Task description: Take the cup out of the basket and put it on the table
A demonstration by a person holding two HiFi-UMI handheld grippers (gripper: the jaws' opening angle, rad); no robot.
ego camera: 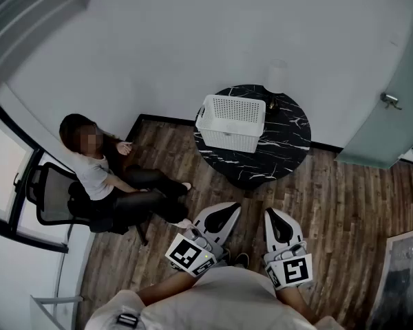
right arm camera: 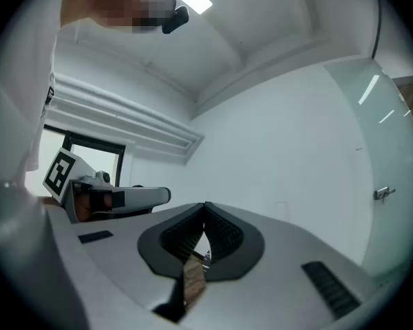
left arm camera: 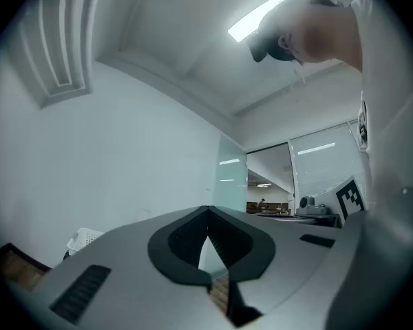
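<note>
On the worktop (ego camera: 289, 143), well beyond my left hand-held gripper (ego camera: 230, 208) and right hand-held gripper (ego camera: 272, 215), both closed on nothing, the basket (ego camera: 230, 122) lies crosswise, cup hidden; only the left gripper view also glimpses that basket.

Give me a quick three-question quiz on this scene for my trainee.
1. True or false: the basket stands on the round table.
2. Where are the left gripper and right gripper? A) inside the basket B) over the wooden floor, short of the table C) resting on the table
3. Fill in: both grippers' jaws are ____, with nothing between them.
Key: 1 true; 2 B; 3 shut.
</note>
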